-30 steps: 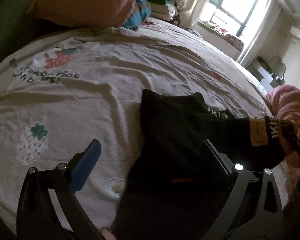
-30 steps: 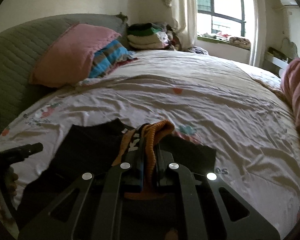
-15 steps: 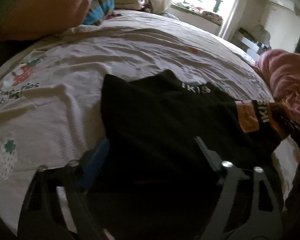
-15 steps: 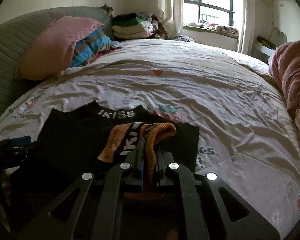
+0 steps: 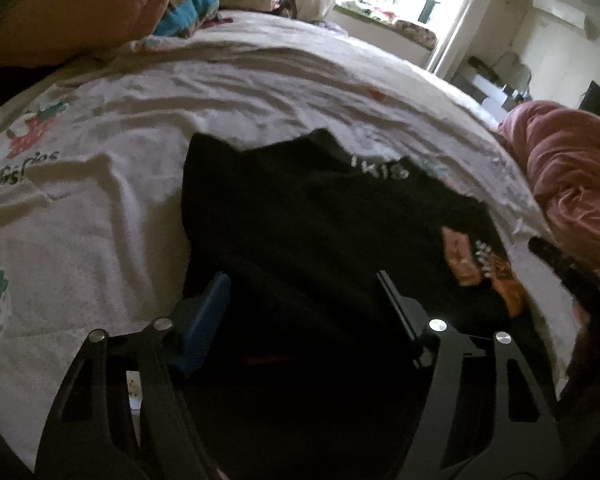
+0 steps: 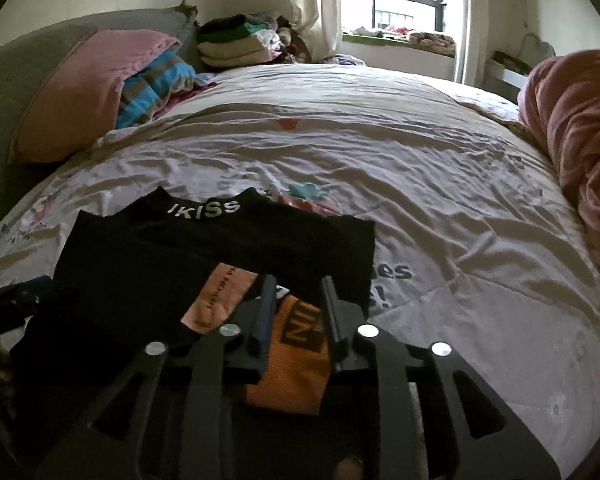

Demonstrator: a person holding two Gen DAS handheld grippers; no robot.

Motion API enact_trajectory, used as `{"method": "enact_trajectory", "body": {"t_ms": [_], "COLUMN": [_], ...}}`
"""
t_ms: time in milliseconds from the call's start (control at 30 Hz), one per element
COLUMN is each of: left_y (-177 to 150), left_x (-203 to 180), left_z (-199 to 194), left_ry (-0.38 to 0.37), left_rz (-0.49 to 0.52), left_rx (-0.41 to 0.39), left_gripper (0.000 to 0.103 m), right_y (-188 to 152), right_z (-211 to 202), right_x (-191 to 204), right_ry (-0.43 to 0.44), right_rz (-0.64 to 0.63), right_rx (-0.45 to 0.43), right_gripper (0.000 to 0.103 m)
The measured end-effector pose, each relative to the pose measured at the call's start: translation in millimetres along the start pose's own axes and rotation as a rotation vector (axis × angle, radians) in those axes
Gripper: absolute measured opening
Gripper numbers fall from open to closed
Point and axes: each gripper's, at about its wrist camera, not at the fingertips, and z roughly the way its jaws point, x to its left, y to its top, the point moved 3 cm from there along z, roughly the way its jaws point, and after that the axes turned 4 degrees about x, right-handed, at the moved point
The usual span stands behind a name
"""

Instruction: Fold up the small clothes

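While the black garment (image 6: 204,256) lies flat near the bed's (image 6: 440,184) near edge, the right gripper (image 6: 296,308) hovers parted over its orange cuff (image 6: 292,376) (just folded inward, seemingly), left gripper (image 5: 304,304) spread, next fold due.

Daylight pours in from the window (image 6: 396,4) at the upper right of both frames, blown out to white, while the lower half sits in deep shadow. The left wrist view is softly motion-blurred; the right wrist view is sharper. Fisheye bending curves the edges, and the corners fall to black.
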Motion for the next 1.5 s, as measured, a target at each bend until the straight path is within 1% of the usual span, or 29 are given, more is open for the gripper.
{"method": "enact_trajectory", "body": {"t_ms": [67, 133, 200, 267, 367, 467, 533, 633, 667, 700, 767, 833, 1033, 1133, 1167, 1267, 1367, 1500], "left_y": [-0.2, -3.1, -7.2, -10.5, -12.8, -14.9, -15.0, -16.1, -16.8, -17.0, -18.1, -17.3, -17.2, -16.2, -16.0, -15.2, -14.8, -15.1], "left_x": [-3.7, -6.6, -5.8, -1.2, 6.7, 9.5, 10.2, 11.3, 12.2, 13.2, 15.1, 15.1, 15.5, 15.5, 15.2, 13.0, 11.5, 10.9], "left_z": [-0.1, 5.7, 15.4, 22.1, 25.2, 24.5, 24.5, 23.7, 23.2, 23.2, 22.4, 21.6, 20.6, 19.1, 17.8, 16.9, 16.8, 15.2], "left_ry": [-0.003, 0.003, 0.033, 0.041, 0.024, 0.011, 0.011, 0.005, 0.001, -0.007, -0.018, -0.021, -0.013, -0.017, -0.014, -0.008, -0.006, -0.004], "left_rz": [0.012, 0.031, 0.042, 0.031, 0.005, 0.005, 0.006, -0.001, -0.005, -0.012, -0.022, -0.023, -0.017, -0.019, -0.014, -0.006, -0.002, -0.001], "left_rx": [0.002, 0.030, 0.072, 0.101, 0.118, 0.114, 0.114, 0.114, 0.115, 0.115, 0.116, 0.116, 0.116, 0.115, 0.113, 0.109, 0.108, 0.105], "left_gripper": [0.058, 0.053, 0.050, 0.049, 0.049, 0.049, 0.049, 0.049, 0.049, 0.049, 0.049, 0.049, 0.049, 0.049, 0.049, 0.049, 0.049, 0.049], "right_y": [-3.0, -6.4, -9.7, -12.2, -14.9, -14.9, -15.5, -18.7, -21.0, -25.3, -31.5, -33.8, -35.0, -32.0, -31.5, -30.9, -30.3, -30.4], "right_z": [-0.9, 1.0, 4.1, 7.8, 11.8, 17.2, 21.3, 32.3, 38.5, 46.7, 53.6, 54.1, 50.6, 45.1, 43.5, 38.1, 34.4, 29.9], "right_x": [-0.2, 5.4, 13.8, 26.6, 46.1, 63.9, 68.7, 66.7, 62.6, 55.4, 44.3, 34.4, 34.3, 34.1, 34.6, 35.3, 35.1, 34.8], "right_ry": [0.016, 0.041, 0.068, 0.099, 0.144, 0.192, 0.213, 0.189, 0.159, 0.104, 0.044, 0.093, 0.093, 0.109, 0.113, 0.114, 0.115, 0.122], "right_rz": [0.009, -0.005, -0.028, -0.056, -0.093, -0.126, -0.131, -0.136, -0.131, -0.129, -0.116, -0.063, -0.055, -0.034, -0.031, -0.029, -0.026, -0.022], "right_rx": [0.009, 0.030, 0.051, 0.073, 0.097, 0.121, 0.134, 0.169, 0.195, 0.227, 0.239, 0.232, 0.223, 0.203, 0.197, 0.185, 0.174, 0.163], "right_gripper": [0.028, 0.030, 0.031, 0.031, 0.031, 0.040, 0.041, 0.041, 0.041, 0.041, 0.044, 0.045, 0.046, 0.052, 0.055, 0.057, 0.065, 0.066]}}
